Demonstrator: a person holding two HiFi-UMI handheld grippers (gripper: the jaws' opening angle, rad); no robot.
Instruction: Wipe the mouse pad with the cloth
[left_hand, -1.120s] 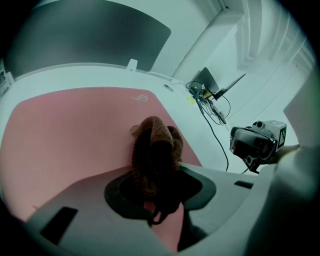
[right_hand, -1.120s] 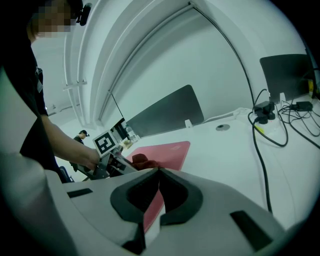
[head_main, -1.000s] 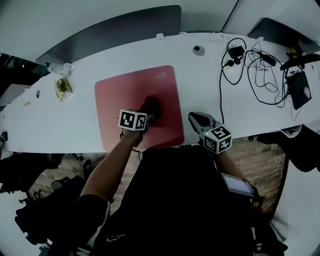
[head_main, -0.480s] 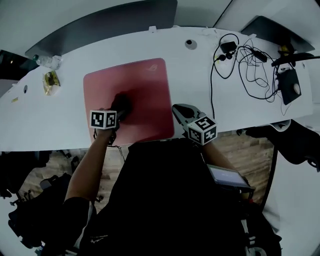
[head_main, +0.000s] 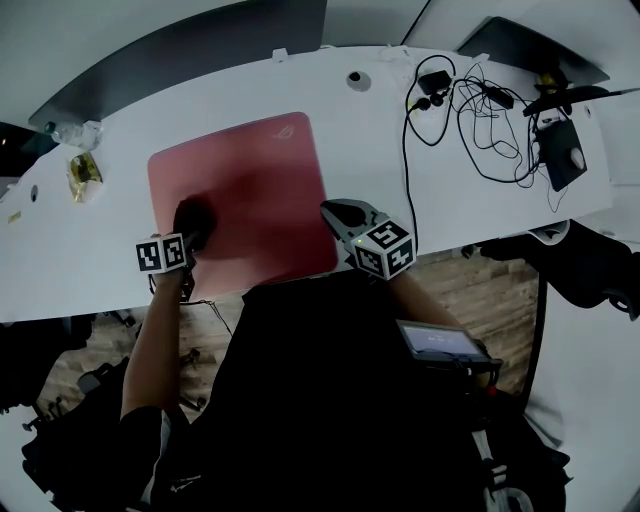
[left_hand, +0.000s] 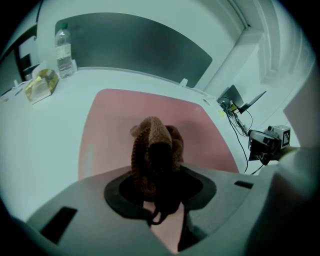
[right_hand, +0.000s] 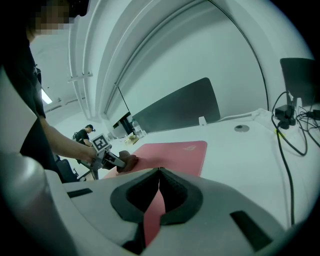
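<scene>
Nearest us, our left gripper (head_main: 183, 235) was clamped on the bunched brown knitted cloth (left_hand: 145, 150), which sat on the near-left part of the red mouse pad (head_main: 250, 190). Our right gripper (right_hand: 159, 175) held nothing, its jaws meeting at the tips, and it hung at the pad's right edge. The pad lay flat on the white table (head_main: 380, 150). Farther back we saw a tangle of black cables (head_main: 470, 100) to the right, a clear bottle (left_hand: 63, 45) to the left and a dark panel (left_hand: 140, 45) behind.
</scene>
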